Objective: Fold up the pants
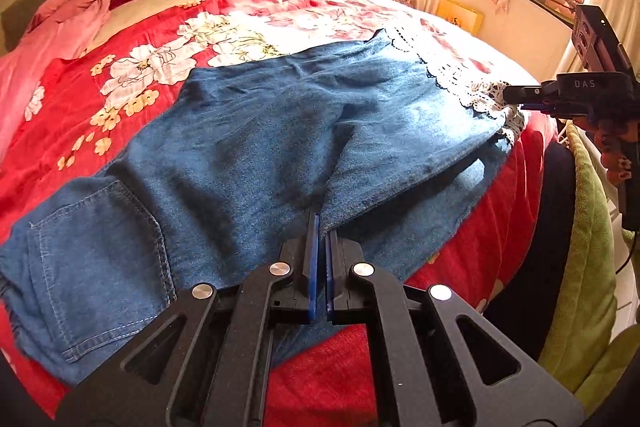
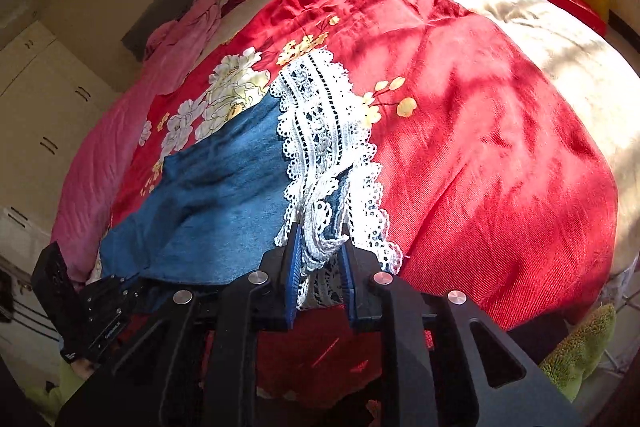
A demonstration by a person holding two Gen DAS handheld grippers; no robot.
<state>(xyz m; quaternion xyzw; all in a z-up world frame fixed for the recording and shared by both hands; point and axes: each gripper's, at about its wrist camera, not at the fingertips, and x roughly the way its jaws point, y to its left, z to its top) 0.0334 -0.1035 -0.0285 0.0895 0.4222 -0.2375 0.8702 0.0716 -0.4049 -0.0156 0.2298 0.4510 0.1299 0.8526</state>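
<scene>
My left gripper (image 1: 322,227) pinches the floppy, weighty denim pants (image 1: 248,131) at the crotch, right gripper (image 2: 320,247) half-closed around the lace hem (image 2: 320,131).

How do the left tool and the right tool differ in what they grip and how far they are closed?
The left tool is nearly closed on the pants' denim edge near the crotch; the right tool stands wider, with bunched white lace hem between its fingers. The left sits mid-garment, the right at the leg end. Both have blue pads and work the same pants.
</scene>
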